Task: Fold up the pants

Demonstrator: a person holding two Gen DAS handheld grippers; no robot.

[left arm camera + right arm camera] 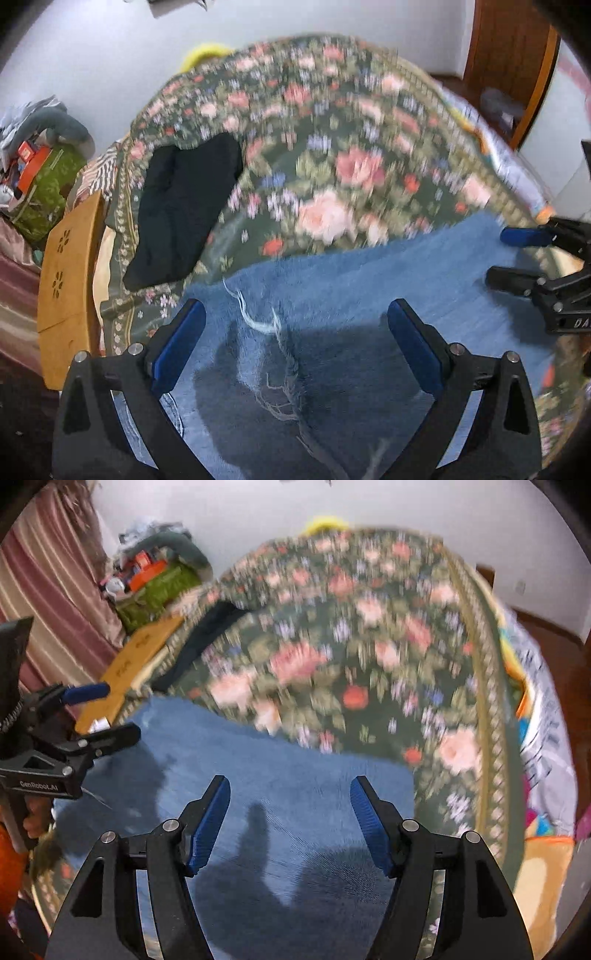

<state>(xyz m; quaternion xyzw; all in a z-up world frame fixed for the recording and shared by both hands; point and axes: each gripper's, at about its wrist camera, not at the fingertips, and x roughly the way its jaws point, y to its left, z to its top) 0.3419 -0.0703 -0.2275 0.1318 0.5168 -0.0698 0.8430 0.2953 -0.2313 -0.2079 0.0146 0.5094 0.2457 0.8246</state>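
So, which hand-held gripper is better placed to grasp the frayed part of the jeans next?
Probably left: the left hand-held gripper stands open directly over the jeans' frayed threads.

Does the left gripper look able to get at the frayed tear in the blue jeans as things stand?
Probably yes: the left gripper is open above the blue jeans, with the frayed tear between its fingers and nothing covering it.

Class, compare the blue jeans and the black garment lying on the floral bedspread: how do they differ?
The blue jeans lie spread flat under both sets of jaws; the black garment sits bunched near the bed's edge. The jeans cover more of the bedspread. The jeans show frayed threads; the black garment looks plain. Both rest on the bedspread, ungripped.
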